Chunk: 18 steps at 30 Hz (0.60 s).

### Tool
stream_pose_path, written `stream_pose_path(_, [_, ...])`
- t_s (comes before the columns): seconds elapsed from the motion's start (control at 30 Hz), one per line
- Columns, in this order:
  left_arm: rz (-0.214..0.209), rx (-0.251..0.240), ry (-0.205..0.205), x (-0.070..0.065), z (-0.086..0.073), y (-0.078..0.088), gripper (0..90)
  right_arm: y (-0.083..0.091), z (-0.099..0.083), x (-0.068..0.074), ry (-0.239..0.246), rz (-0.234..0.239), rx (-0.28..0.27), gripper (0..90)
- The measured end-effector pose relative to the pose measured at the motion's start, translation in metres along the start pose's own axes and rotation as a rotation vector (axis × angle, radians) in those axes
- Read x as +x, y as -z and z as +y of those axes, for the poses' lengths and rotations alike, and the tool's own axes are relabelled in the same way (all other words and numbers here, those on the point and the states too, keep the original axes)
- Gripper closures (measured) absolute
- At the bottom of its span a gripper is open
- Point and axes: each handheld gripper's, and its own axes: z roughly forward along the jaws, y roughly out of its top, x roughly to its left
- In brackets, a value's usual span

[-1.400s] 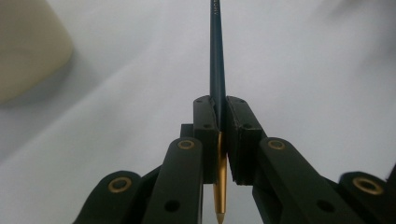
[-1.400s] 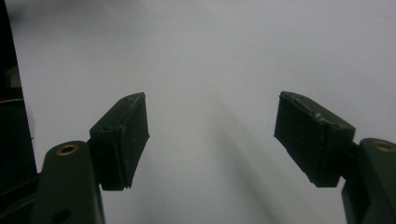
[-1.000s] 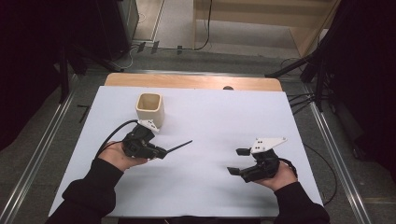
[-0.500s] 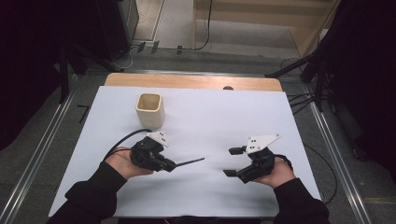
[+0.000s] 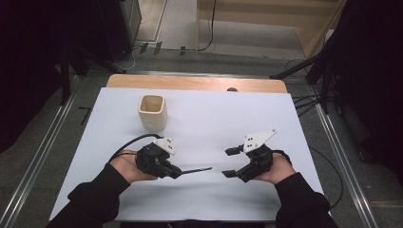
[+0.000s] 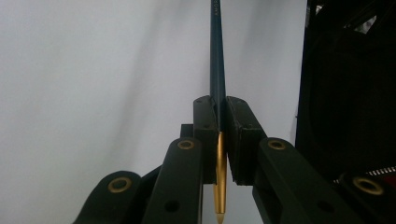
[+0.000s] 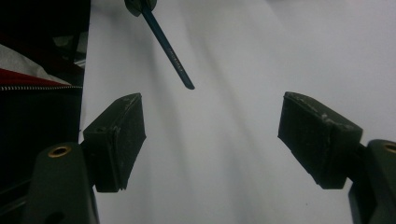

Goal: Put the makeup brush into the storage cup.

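Note:
My left gripper [image 5: 177, 172] is shut on a thin dark blue pen [image 5: 196, 169] that sticks out to the right, level over the white table. In the left gripper view the pen [image 6: 216, 56] runs straight up between the pressed pads, its gold end [image 6: 220, 182] below them. My right gripper [image 5: 230, 162] stands open a short way to the right of the pen's tip, jaws pointing left toward it. In the right gripper view the pen [image 7: 169, 49] comes in from the top left, its tip above the gap between the pads [image 7: 122, 140], which hold nothing.
A cream square cup [image 5: 152, 112] stands upright at the back left of the white table sheet [image 5: 214, 118]. A wooden strip [image 5: 195, 82] edges the table's far side. Metal rails run along both sides on the floor.
The left gripper has moved toward the table's front and right with the pen, away from the cup. The right gripper has shifted a little to the left toward it.

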Motion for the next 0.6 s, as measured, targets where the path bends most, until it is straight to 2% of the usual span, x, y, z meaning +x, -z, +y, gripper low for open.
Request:
stream_pose_path(0.1, [0.003,0.012,-0.011,-0.002,0.001,-0.002,84.0,-0.003,0.003,0.000,0.015,0.014,0.013,24.8])
stream_pose_path(0.3, [-0.022,0.016,-0.026,-0.004,0.004,-0.004,84.0,-0.011,0.010,0.002,0.047,0.044,0.025,25.7])
stream_pose_path(0.43, [-0.039,0.011,-0.013,-0.003,0.003,-0.003,84.0,-0.018,0.014,0.003,0.068,0.079,0.032,28.1])
stream_pose_path(0.6, [-0.045,0.008,-0.018,-0.004,0.004,-0.003,84.0,-0.027,0.020,0.005,0.082,0.115,0.047,30.1])
